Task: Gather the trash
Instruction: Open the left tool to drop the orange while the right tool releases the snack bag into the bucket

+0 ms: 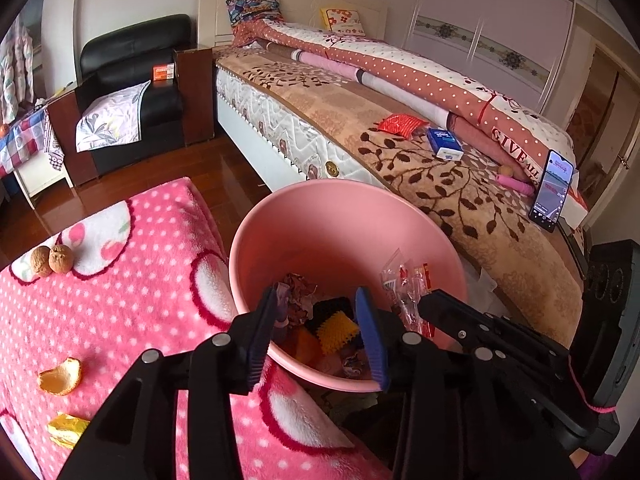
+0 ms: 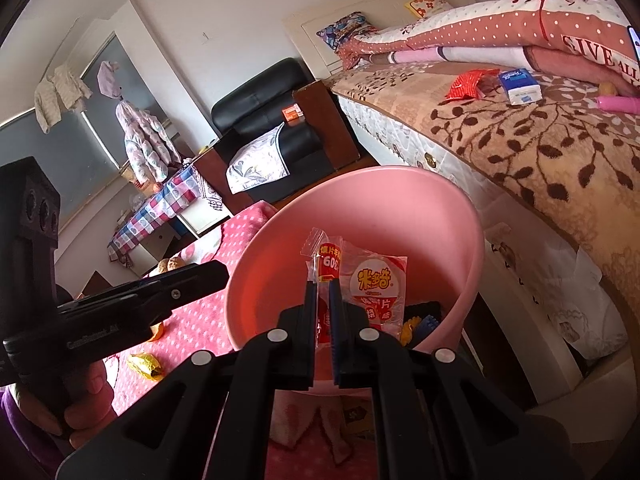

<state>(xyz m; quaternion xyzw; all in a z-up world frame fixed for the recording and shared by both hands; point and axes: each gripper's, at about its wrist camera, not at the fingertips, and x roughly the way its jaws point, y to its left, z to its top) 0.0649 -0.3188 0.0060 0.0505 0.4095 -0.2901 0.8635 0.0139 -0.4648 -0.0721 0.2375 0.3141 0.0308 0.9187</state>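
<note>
A pink bin [image 1: 320, 216] stands between the pink dotted blanket [image 1: 120, 312] and the bed; it also shows in the right wrist view [image 2: 440, 216]. It holds wrappers and a yellow scrubber [image 1: 336, 330]. My left gripper [image 1: 320, 320] is open and empty over the bin's near rim. My right gripper [image 2: 323, 300] is shut on a clear snack wrapper [image 2: 376, 280] with red print, held over the bin; the wrapper shows in the left wrist view [image 1: 404, 284]. On the blanket lie an orange peel [image 1: 60, 376], a yellow wrapper [image 1: 66, 430] and two walnuts [image 1: 52, 260].
The bed [image 1: 440, 168] on the right carries a red packet [image 1: 400, 124], a tissue pack [image 1: 444, 144] and a phone [image 1: 550, 190]. A black armchair [image 1: 132, 80] stands at the back on the wooden floor. A checkered table [image 2: 160, 204] is by the window.
</note>
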